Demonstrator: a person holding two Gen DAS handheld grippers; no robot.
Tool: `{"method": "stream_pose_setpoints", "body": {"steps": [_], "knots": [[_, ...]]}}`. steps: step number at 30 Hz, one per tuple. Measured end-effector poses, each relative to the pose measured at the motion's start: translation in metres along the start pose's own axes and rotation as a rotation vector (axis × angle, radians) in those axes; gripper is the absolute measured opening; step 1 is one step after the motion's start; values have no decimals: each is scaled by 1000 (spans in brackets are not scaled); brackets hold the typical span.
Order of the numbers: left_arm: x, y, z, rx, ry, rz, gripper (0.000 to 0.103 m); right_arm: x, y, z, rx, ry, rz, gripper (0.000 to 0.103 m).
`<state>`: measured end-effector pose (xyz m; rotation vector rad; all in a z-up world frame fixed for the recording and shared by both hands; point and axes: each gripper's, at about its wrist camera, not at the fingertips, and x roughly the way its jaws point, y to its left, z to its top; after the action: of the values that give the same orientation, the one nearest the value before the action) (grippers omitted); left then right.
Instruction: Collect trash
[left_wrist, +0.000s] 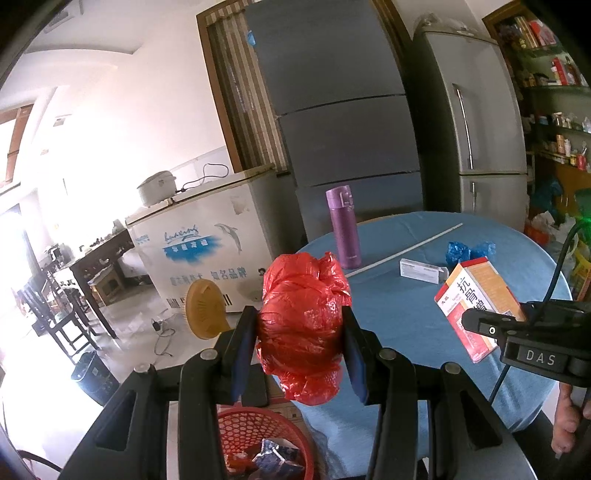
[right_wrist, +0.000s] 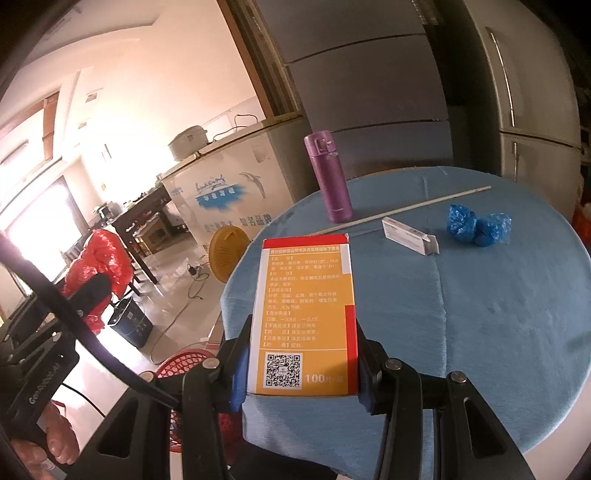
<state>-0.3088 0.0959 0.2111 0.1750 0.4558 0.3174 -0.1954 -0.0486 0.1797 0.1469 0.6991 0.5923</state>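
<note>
My left gripper (left_wrist: 300, 332) is shut on a crumpled red plastic bag (left_wrist: 303, 321), held in the air over the left edge of the round blue table (left_wrist: 406, 317). Below it stands a red mesh basket (left_wrist: 266, 439) with wrappers inside. My right gripper (right_wrist: 301, 363) is shut on an orange and red medicine box (right_wrist: 304, 314), lifted above the table's near side. The same box (left_wrist: 476, 295) shows at the right of the left wrist view, and the red bag (right_wrist: 99, 266) at the left of the right wrist view.
On the table lie a purple flask (right_wrist: 328, 177), a thin white rod (right_wrist: 402, 208), a small white box (right_wrist: 410, 236) and two crumpled blue plastic pieces (right_wrist: 478, 223). A dark bin (right_wrist: 131, 321) stands on the floor. A chest freezer (left_wrist: 207, 240) and fridges stand behind.
</note>
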Motion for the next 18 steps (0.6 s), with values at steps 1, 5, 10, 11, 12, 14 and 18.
{"method": "stream_pose_setpoints", "body": {"steps": [1,5,10,11,12,14,18], "knots": [[-1,1,0,1,-1,5,46,-1,2,0,-5,-2,5,48],[-7,5,-1,3,-7,21,46,-4,11,-2,-16,-6,21,48],[-14,9,-2,6,-20,36,46,-7,20,-2,-27,-6,48,48],[-15,9,-1,7,-23,40,46,-8,22,-3,-31,-8,52,48],[-17,10,-2,8,-27,45,46,-9,24,-3,-36,-10,55,48],[-18,12,-2,9,-32,50,46,-10,28,-3,-49,-16,58,48],[-20,15,-4,7,-34,56,46,-11,34,-5,-60,-14,64,48]]}}
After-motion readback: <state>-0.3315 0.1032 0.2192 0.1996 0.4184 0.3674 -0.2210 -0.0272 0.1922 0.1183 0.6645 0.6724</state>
